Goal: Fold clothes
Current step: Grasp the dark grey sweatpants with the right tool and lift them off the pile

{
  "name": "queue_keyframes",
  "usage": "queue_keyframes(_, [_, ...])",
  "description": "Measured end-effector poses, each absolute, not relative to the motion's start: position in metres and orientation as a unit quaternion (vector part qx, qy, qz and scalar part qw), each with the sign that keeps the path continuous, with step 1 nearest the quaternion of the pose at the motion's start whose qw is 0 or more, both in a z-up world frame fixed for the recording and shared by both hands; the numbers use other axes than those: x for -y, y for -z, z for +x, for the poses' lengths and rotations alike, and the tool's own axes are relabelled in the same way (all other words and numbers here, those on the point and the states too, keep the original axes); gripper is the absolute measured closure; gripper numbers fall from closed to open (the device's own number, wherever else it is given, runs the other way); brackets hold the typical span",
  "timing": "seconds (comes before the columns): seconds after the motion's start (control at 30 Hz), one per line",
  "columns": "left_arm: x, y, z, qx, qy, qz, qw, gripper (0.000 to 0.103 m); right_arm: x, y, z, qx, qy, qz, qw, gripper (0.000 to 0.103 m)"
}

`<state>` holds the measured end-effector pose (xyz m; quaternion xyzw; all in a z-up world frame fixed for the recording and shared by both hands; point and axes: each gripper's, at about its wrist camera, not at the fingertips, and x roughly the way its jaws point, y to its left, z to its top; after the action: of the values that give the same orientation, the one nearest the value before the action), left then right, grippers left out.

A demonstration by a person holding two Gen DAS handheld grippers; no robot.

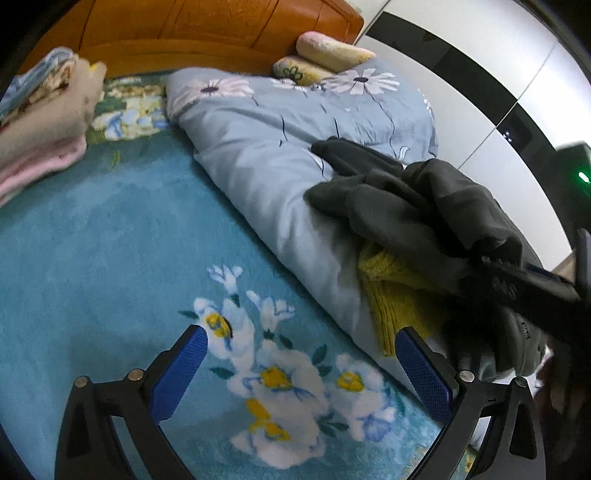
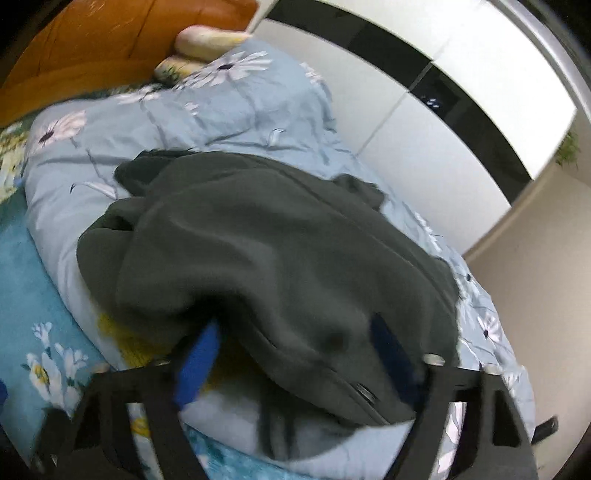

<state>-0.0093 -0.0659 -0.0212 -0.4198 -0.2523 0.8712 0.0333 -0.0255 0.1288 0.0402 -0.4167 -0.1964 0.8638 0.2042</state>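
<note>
A crumpled dark grey garment (image 1: 424,206) (image 2: 280,251) lies on a light blue flowered quilt (image 1: 258,147) (image 2: 221,110), with a yellow knit piece (image 1: 395,295) (image 2: 122,332) partly under it. My right gripper (image 2: 295,325) reaches into the garment's near fold; its jaws stand half apart with dark cloth between the blue pads (image 2: 199,354). A gap shows beside the left pad, and the view is blurred. Its black body (image 1: 524,291) crosses the garment in the left wrist view. My left gripper (image 1: 301,332) hangs open over the teal flowered blanket (image 1: 92,258), holding nothing.
A stack of folded clothes (image 1: 40,125) sits at the far left of the bed. Two pillows (image 1: 328,48) (image 2: 207,40) rest against the orange wooden headboard (image 1: 184,33). White and black wardrobe doors (image 1: 498,110) (image 2: 424,147) stand along the bed's right side.
</note>
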Motion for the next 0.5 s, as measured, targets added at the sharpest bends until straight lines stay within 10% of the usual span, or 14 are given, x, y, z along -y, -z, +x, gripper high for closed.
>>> queue_keyframes(0.13, [0.072,0.029,-0.011,0.281,-0.849,-0.444,0.049,0.001,-0.134,-0.059,-0.040,0.186,-0.869,-0.405,0.215,0.087])
queue_keyframes(0.5, [0.079,0.013,0.022,0.301,-0.839,-0.444,0.086,0.001,-0.190,-0.200,0.008,0.047,-0.917,-0.267,0.292,0.096])
